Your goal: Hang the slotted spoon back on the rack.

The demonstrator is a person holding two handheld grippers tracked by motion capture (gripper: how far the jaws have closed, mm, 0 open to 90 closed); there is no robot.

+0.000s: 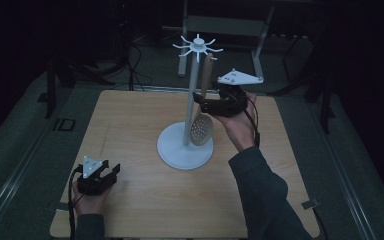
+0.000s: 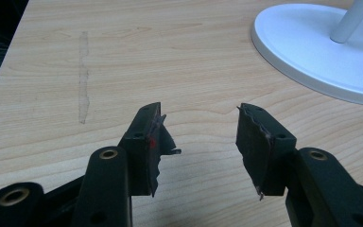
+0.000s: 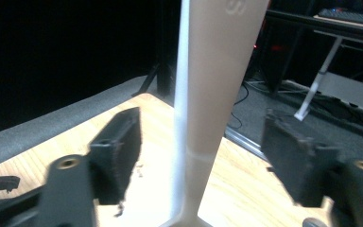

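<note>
we start with the wooden table, and near its middle the white stand: a round base, an upright pole, and a ring of hooks at the top. from that ring hangs a slotted spoon, its pale wooden handle running almost straight up and down just right of the pole and its round holed bowl low down, near the base; we cannot tell whether the bowl touches the base.

that upright handle is what we judge the coming move to turn on. our right gripper is raised off the table and reaches in from the right, level with the middle of the handle. in the right gripper view the handle stands between our two jaws, closer to the left one, with clear space on both sides. so the right gripper is spread wide around the handle and holds nothing yet. closing here would squeeze across the handle, at right angles to its long axis.

our left gripper rests low near the front left of the table, well apart from the stand. its jaws stand wide with bare wood between them, and the stand's base lies ahead to its right. the right hand is plainly the nearer one.
</note>
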